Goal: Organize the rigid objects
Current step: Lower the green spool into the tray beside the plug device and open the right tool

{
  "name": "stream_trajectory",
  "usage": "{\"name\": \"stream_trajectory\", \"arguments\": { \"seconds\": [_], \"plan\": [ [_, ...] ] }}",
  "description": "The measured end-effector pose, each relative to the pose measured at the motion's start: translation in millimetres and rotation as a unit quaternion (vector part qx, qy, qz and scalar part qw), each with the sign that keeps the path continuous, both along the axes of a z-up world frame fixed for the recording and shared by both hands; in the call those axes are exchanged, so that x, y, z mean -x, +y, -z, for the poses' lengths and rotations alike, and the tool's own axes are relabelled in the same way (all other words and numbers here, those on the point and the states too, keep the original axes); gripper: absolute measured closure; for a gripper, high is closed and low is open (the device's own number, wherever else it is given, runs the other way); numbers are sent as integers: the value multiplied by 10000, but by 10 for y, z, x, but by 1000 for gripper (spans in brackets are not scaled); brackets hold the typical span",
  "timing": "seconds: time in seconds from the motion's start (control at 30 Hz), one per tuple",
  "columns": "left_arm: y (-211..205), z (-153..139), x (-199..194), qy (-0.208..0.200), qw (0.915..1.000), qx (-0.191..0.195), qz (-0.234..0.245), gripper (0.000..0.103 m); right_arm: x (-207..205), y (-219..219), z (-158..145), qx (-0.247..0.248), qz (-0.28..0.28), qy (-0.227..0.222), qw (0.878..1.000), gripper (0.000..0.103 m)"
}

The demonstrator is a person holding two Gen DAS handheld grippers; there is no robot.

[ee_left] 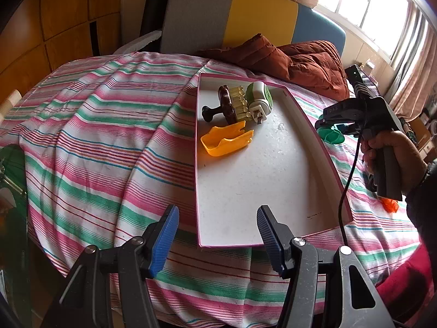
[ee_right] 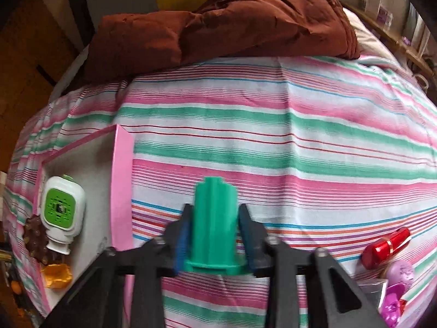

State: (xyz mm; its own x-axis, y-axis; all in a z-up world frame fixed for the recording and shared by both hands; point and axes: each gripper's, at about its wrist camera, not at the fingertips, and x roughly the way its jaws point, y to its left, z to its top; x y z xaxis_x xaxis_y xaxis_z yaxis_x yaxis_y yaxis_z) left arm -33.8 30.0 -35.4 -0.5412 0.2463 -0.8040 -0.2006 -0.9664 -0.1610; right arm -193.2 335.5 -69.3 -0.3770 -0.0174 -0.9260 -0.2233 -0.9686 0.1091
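Note:
A shallow pink-edged white box lid (ee_left: 273, 177) lies on the striped bedspread. It holds a brown brush (ee_left: 225, 106), a green-and-white plug-in device (ee_left: 259, 99) and an orange plastic piece (ee_left: 225, 140) at its far end. My left gripper (ee_left: 217, 237) is open and empty over the lid's near edge. My right gripper (ee_right: 214, 235) is shut on a green plastic piece (ee_right: 214, 218), held above the bedspread just right of the lid (ee_right: 121, 191). The right gripper also shows in the left wrist view (ee_left: 336, 131), at the lid's right side.
A rust-brown quilt (ee_right: 232, 19) is bunched at the far side of the bed. A red lipstick (ee_right: 386, 247), pink toys (ee_right: 396, 292) and a small clear cup lie at the right. A small orange object (ee_left: 390, 205) lies on the bedspread under the right hand.

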Motion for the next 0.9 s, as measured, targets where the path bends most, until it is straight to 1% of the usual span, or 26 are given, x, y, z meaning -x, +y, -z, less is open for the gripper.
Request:
{"name": "stream_trajectory", "arguments": {
  "seconds": [0.07, 0.13, 0.27, 0.37, 0.5, 0.6, 0.77, 0.83, 0.9],
  "plan": [
    [-3, -7, -9, 15, 10000, -28, 0, 43, -61, -47, -59, 8, -128, 83, 9999, 74],
    [-8, -17, -15, 40, 10000, -33, -6, 43, -140, -138, -207, -71, -284, 302, 9991, 74],
    [-25, -41, -35, 82, 9999, -75, -30, 43, -256, -397, -532, 117, -677, 708, 9951, 74],
    [-56, -68, -64, 131, 9999, -91, -48, 43, -297, -643, -639, 333, -1002, 774, 9914, 74],
    [-127, -99, -94, 172, 9997, -94, -131, 43, -320, -894, -556, 389, -1267, 629, 9892, 74],
    [-172, -124, -113, 211, 9995, -91, -195, 43, -299, -1073, -430, 497, -1420, 418, 9877, 73],
    [-205, -154, -150, 268, 9994, -75, -213, 43, -229, -1194, -202, 261, -1336, 130, 9906, 73],
    [-215, -157, -157, 277, 9994, -62, -217, 43, -217, -1178, -159, 160, -1262, 115, 9918, 66],
    [-217, -149, -152, 256, 9994, -36, -222, 43, -246, -1159, -165, 120, -1221, 138, 9924, 64]
  ]
}}
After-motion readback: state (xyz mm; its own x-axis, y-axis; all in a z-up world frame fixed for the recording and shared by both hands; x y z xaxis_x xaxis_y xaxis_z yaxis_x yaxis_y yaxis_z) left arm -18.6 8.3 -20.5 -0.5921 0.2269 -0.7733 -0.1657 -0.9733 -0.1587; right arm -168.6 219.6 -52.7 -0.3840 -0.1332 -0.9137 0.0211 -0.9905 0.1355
